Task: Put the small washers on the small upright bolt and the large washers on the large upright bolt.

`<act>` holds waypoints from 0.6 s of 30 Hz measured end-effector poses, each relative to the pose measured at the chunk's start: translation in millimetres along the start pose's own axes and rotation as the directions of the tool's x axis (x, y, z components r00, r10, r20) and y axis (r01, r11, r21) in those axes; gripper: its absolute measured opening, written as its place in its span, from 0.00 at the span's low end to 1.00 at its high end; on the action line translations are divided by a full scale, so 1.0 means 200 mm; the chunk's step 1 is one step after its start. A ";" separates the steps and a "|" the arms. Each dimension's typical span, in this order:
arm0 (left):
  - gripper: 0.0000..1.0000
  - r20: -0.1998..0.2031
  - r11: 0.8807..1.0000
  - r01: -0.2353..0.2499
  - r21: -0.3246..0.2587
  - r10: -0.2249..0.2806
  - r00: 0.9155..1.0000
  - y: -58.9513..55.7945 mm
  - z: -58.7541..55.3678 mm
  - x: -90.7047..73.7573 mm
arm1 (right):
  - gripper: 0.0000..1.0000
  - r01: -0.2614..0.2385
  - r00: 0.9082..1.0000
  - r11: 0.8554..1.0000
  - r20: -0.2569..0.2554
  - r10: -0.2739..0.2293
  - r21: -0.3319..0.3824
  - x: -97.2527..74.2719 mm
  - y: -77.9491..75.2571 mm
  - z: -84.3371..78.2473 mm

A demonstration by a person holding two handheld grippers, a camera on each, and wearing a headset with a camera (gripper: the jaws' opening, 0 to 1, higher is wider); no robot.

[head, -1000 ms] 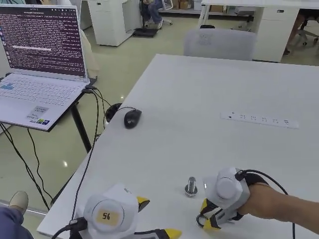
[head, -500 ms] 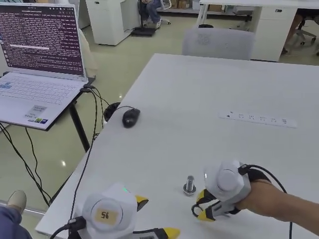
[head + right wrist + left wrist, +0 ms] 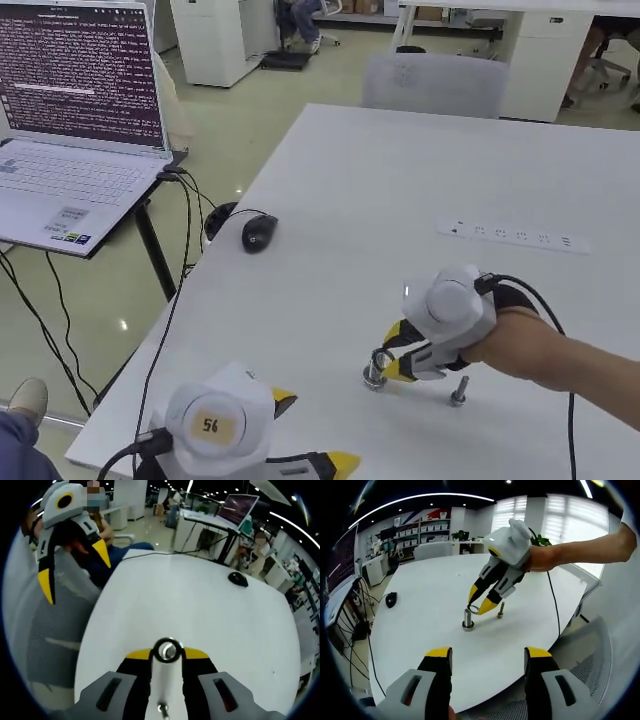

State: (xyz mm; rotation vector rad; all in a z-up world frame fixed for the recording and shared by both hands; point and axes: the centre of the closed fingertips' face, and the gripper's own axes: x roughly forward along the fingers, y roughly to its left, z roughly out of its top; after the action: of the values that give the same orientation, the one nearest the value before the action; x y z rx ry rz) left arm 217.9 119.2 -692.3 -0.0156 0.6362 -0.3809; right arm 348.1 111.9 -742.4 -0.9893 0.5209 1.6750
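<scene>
1. Head view: the right gripper [image 3: 391, 352], held in a person's hand, tilts down over the large bolt [image 3: 374, 378]. The bolt stands upright on the white table [image 3: 400, 190]. The small bolt [image 3: 459, 392] stands upright near it, further from the table's left edge.
2. Left gripper view: the right gripper's jaws pinch a washer [image 3: 474, 610] by its rim at the top of the large bolt. Whether ring and bolt touch cannot be told.
3. Right gripper view: the washer sits clamped between the two yellow tips, with a grey bolt end showing through its hole.
4. Left gripper view: the left gripper [image 3: 488, 653] has its jaws spread wide and holds nothing. It hangs over the near table edge, well apart from both bolts.
5. Head view, surroundings: a mouse [image 3: 258, 233] lies near the left edge, a power strip [image 3: 512, 238] lies further back, and an open laptop [image 3: 75, 110] stands on a side stand.
</scene>
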 end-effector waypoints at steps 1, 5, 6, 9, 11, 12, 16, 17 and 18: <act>0.57 0.000 1.000 0.000 0.000 0.000 1.000 0.00 0.00 0.00 | 0.23 0.000 1.000 1.000 -0.004 0.000 0.003 0.00 0.00 0.00; 0.57 0.003 1.000 -0.005 -0.003 0.005 1.000 0.01 0.00 -0.01 | 0.23 0.002 1.000 1.000 -0.030 -0.002 0.010 0.04 -0.04 -0.02; 0.57 0.001 1.000 -0.008 -0.004 0.008 1.000 0.01 0.00 -0.01 | 0.23 -0.001 0.999 1.000 -0.037 0.002 0.015 0.04 -0.04 -0.02; 0.57 0.002 1.000 -0.013 -0.008 0.013 1.000 0.02 -0.01 -0.02 | 0.23 -0.004 0.999 1.000 -0.047 0.004 0.012 0.05 -0.05 -0.01; 0.57 0.002 1.000 -0.015 -0.011 0.015 1.000 0.02 -0.01 -0.03 | 0.23 -0.005 0.998 1.000 -0.064 0.006 0.008 0.06 -0.06 -0.02; 0.57 0.003 1.000 -0.017 -0.012 0.017 1.000 0.02 -0.01 -0.03 | 0.23 -0.006 0.997 1.000 -0.071 0.006 -0.001 0.07 -0.06 -0.02; 0.57 0.004 1.000 -0.021 -0.016 0.021 1.000 0.03 -0.02 -0.04 | 0.23 -0.025 0.996 1.000 -0.086 0.024 -0.005 0.09 -0.04 -0.02; 0.57 0.004 1.000 -0.022 -0.016 0.022 1.000 0.03 -0.02 -0.04 | 0.23 -0.029 0.995 1.000 -0.094 0.027 -0.012 0.09 -0.04 -0.02; 0.57 0.004 1.000 -0.022 -0.017 0.022 1.000 0.03 -0.02 -0.04 | 0.23 -0.031 0.994 0.999 -0.103 0.028 -0.020 0.10 -0.04 -0.03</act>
State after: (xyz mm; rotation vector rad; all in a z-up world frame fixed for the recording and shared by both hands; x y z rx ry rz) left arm 212.7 128.4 -691.4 -0.0255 0.6346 -0.3544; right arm 355.4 121.2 -760.8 -1.0924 0.5884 1.6655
